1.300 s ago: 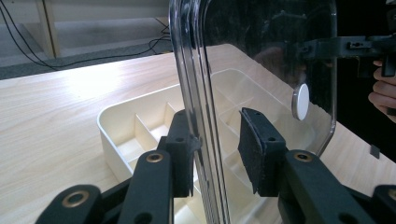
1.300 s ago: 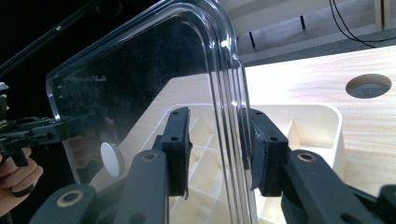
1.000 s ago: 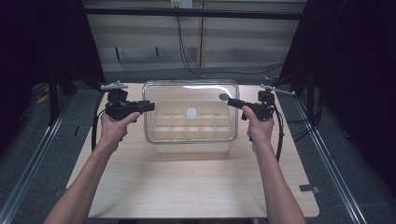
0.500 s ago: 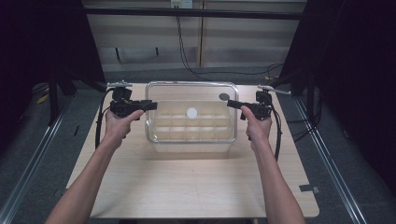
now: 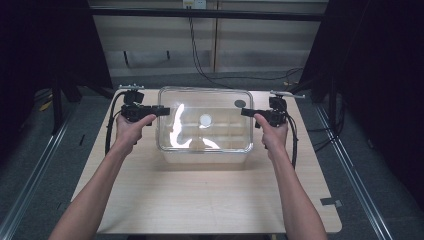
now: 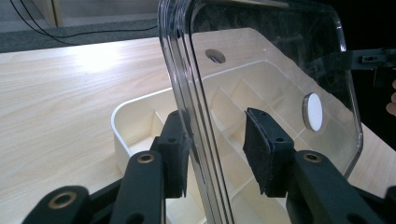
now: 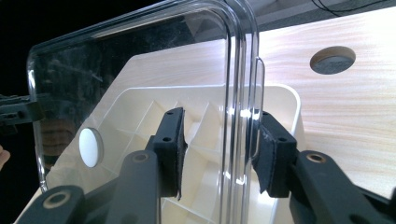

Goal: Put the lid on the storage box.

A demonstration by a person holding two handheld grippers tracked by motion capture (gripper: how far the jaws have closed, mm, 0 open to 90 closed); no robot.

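Because the clear, hard plastic rectangular lid (image 5: 205, 120) — light, rigid, slick — sits over the cream compartmented tray (image 6: 140, 126) on the pale wooden counter (image 5: 200, 195), its short edges suit holding, yet both the left gripper (image 6: 217, 154) and right gripper (image 7: 222, 149) fingers have just been opening, one pad off each rim.

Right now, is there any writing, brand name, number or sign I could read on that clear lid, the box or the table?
None: no words, numbers or signs can be read.
Clear lid: plain, with a blank white round disc bearing no print.
Cream box with compartments: no label.
Wooden table: bare wood, with a dark round hole, no marking.
Something pale on the back wall: too small and blurred to read.
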